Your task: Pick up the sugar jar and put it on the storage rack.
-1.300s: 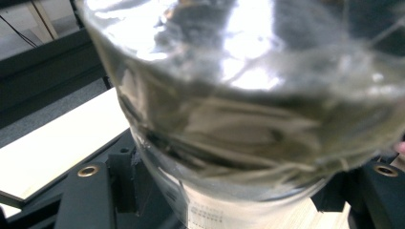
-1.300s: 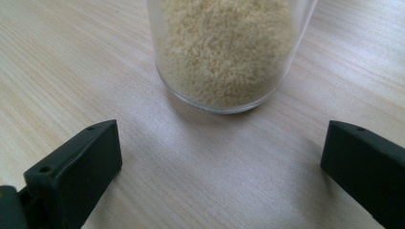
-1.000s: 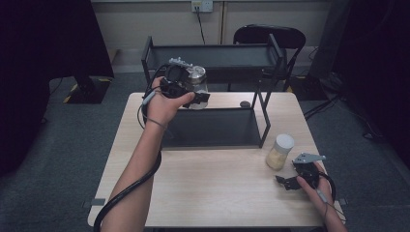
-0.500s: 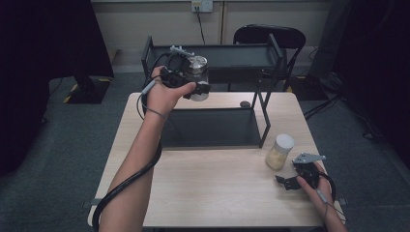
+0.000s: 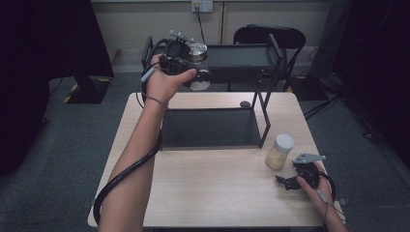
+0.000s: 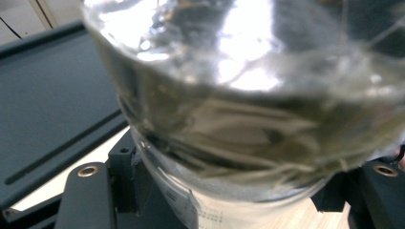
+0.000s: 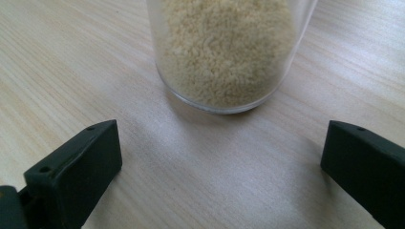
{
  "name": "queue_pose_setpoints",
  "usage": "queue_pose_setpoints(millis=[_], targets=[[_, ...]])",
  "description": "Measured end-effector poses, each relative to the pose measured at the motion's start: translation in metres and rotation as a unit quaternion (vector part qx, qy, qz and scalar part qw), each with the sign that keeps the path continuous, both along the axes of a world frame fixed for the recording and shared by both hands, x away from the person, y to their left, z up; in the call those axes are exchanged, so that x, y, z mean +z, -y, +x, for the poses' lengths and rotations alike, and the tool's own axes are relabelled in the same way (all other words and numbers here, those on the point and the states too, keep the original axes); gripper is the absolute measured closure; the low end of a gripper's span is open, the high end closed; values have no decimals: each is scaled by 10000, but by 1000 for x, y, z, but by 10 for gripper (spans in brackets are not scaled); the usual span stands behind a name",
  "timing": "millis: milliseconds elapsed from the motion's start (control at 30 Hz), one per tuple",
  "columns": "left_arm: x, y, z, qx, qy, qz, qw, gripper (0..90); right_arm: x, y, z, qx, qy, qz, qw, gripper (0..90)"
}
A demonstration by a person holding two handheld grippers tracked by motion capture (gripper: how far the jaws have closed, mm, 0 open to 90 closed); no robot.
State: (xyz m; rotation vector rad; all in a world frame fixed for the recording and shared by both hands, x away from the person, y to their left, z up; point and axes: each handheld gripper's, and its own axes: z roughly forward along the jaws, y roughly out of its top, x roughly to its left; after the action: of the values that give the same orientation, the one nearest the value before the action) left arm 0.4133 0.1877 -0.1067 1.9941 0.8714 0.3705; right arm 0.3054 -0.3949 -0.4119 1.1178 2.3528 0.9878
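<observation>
My left gripper [image 5: 189, 69] is raised at the back left, level with the top shelf [image 5: 241, 55] of a black two-tier rack. It is shut on a clear jar [image 5: 197, 50] with a silver lid. In the left gripper view that clear jar [image 6: 248, 105] sits very close, holding pale strands, with the black jaws pressed against both sides. My right gripper [image 5: 294, 180] rests low at the table's front right, open, just short of a white-lidded jar [image 5: 279, 152]. In the right gripper view this jar [image 7: 224, 52] holds beige grains and stands upright ahead of the spread jaws.
The rack's lower shelf [image 5: 208, 128] lies on the wooden table [image 5: 217, 193] at its middle back. A small dark object [image 5: 245, 104] sits on the table behind it. A black chair [image 5: 270, 36] stands beyond the rack. A cable trails from my left forearm.
My left gripper has carried the clear jar up and away, from above the table's back edge to the height of the top shelf. The right gripper and the grain jar have stayed put.
</observation>
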Motion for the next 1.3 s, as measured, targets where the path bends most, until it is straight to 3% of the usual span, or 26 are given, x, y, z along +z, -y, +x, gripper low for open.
queue_pose_setpoints(millis=[333,633,1300], targets=[[15,2,6,101,50,-9,9999,312,0,0,0,4,-1,-1,10000,0],[21,5,22,247,42,12,9997,312,0,0,0,5,1,-1,10000,0],[19,5,54,663,35,6,9978,312,0,0,0,16,2,-3,10000,0]])
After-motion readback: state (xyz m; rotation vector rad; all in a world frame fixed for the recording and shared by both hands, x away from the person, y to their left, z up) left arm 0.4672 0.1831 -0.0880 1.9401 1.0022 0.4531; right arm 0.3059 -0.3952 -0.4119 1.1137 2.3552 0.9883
